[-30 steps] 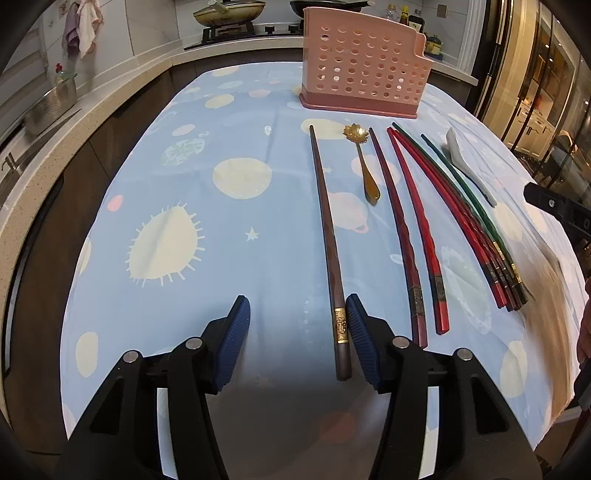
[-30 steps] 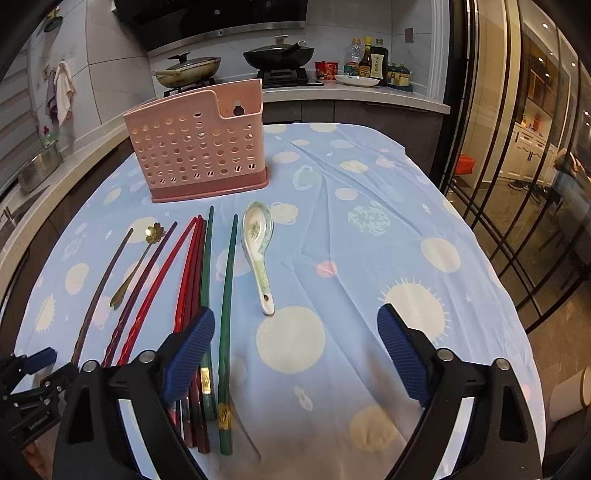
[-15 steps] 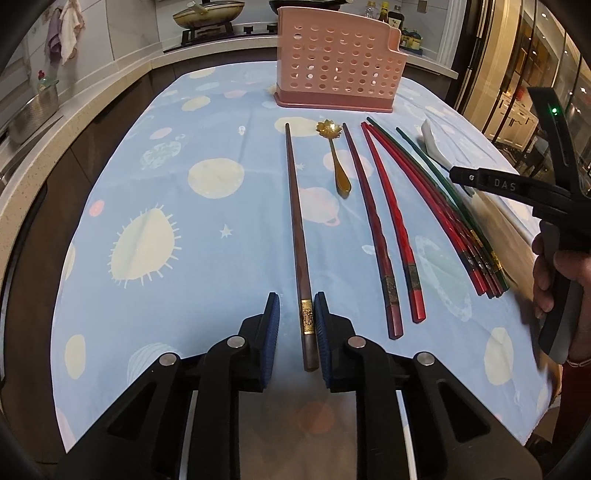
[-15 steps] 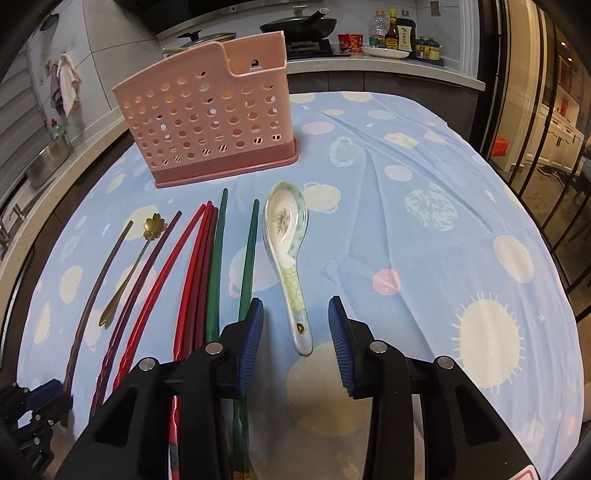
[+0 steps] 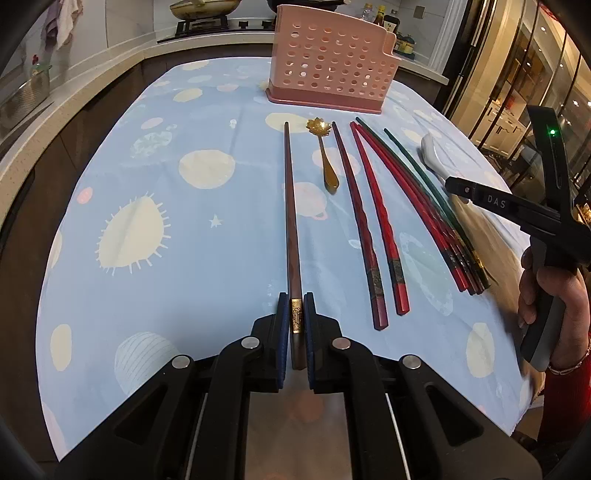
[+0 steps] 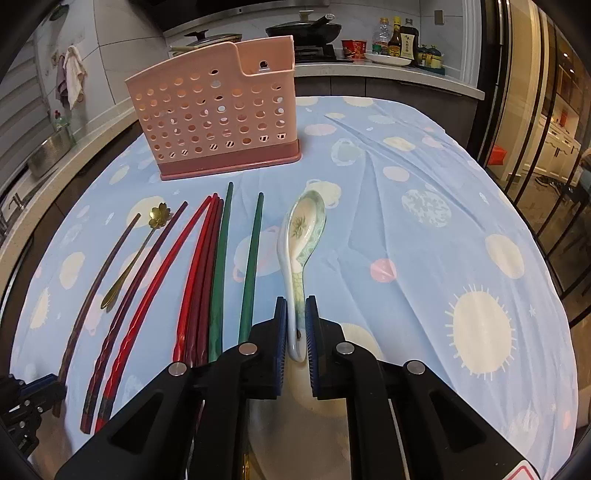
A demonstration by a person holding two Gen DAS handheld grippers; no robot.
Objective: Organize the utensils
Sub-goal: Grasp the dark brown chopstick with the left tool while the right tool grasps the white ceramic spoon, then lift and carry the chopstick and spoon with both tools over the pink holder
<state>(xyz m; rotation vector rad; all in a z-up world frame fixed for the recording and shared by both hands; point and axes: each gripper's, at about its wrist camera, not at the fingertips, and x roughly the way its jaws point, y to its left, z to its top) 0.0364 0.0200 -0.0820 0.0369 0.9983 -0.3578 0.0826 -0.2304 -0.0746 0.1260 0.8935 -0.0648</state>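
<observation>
1. Utensils lie in a row on the planet-print tablecloth [image 5: 155, 206], in front of the pink perforated holder [image 5: 328, 62].
2. Left gripper [image 5: 296, 314] is clenched on the brown chopstick [image 5: 290, 192] at its gold-banded end.
3. Gold flower spoon [image 5: 325, 155], dark red chopsticks [image 5: 373, 221] and green chopsticks [image 6: 236, 266] lie alongside.
4. Right gripper [image 6: 295, 325] grasps the ceramic soup spoon [image 6: 304, 229] by its handle.

A pale blue tablecloth [image 6: 424, 236] dotted with suns and planets covers the table. Behind it runs a light stone counter [image 6: 388, 72] with a gas hob, a black wok [image 6: 303, 28], sauce bottles [image 6: 400, 41] and white wall tiles [image 6: 122, 26]. Glass doors [image 6: 535, 122] in dark frames line the right side, glowing with warm lamplight.
</observation>
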